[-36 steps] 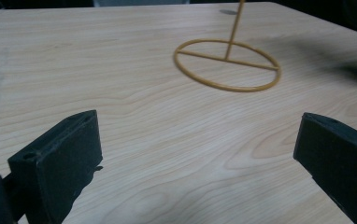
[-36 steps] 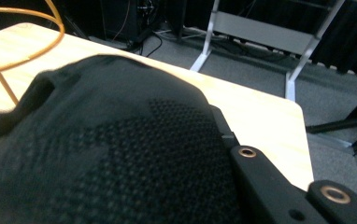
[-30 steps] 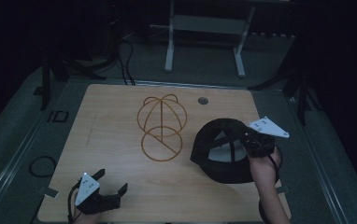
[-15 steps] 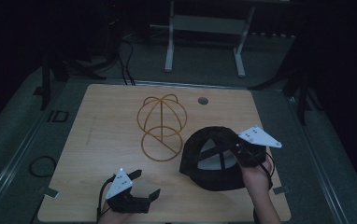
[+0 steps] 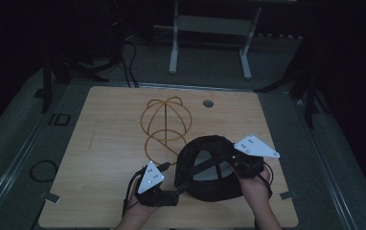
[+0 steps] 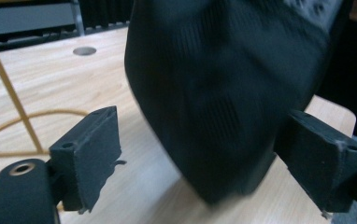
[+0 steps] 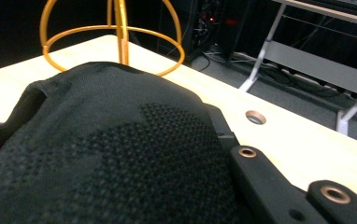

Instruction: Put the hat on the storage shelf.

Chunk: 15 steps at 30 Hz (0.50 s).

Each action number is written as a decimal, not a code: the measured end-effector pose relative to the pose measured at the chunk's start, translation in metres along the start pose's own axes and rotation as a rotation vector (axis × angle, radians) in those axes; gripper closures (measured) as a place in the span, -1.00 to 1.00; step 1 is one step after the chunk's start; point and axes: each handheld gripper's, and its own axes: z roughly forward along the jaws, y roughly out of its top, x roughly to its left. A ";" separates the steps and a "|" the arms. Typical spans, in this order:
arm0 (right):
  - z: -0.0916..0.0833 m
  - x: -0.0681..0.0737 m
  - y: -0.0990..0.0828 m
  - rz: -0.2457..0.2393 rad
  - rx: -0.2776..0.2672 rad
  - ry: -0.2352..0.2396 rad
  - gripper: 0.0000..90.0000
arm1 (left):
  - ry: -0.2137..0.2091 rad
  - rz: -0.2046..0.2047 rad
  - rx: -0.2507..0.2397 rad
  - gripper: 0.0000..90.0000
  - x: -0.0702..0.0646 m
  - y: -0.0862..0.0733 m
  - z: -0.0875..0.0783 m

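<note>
Right tongs (image 5: 241,165): clenched on the rear edge of the black cap (image 5: 210,167), holding it tipped up off the worktop (image 5: 104,143); in the right gripper view the knit crown lies directly against the one jaw in sight.

Left tongs (image 5: 171,195): released, jaws having just been closing, with the cap's brim (image 6: 223,107) between them; the pads (image 6: 90,149) stand clear of the fabric on either side.

Step in hand: taking a second hold on the cap.

Next move, as judged: close the left tongs fully on the brim, then carry the cap with both tongs to the wire hat stand (image 5: 165,120) beyond them and lower it centred over the dome.
</note>
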 end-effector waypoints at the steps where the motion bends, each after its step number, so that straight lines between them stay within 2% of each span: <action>1: 0.000 0.000 0.000 0.000 0.000 0.000 0.98 | 0.000 0.000 0.000 -0.60 0.000 0.000 0.000; 4: -0.001 0.003 -0.002 -0.006 -0.009 0.009 0.98 | 0.005 -0.006 0.000 -0.53 0.000 0.000 0.005; 5: -0.003 0.005 -0.003 -0.017 -0.018 0.023 0.98 | 0.001 -0.018 0.001 -0.50 0.001 0.000 0.007; 7: -0.005 0.007 -0.003 -0.025 -0.023 0.040 0.98 | 0.011 -0.014 0.001 -0.45 0.002 -0.002 0.009; 9: -0.008 0.008 -0.003 -0.030 -0.025 0.058 0.98 | 0.001 -0.029 -0.008 -0.30 0.003 -0.002 0.009; 10: -0.008 0.008 -0.003 -0.030 -0.025 0.058 0.98 | -0.002 -0.046 -0.012 -0.30 0.005 -0.001 0.009; 11: -0.009 0.009 -0.003 -0.037 -0.032 0.076 0.98 | 0.001 -0.047 -0.014 -0.26 0.006 0.000 0.010; 14: -0.012 0.010 -0.002 -0.058 -0.039 0.087 0.98 | 0.001 -0.057 -0.034 -0.08 0.009 0.004 0.009; 15: -0.013 0.010 -0.002 -0.057 -0.039 0.097 0.98 | -0.001 -0.072 -0.054 0.00 0.011 0.008 0.007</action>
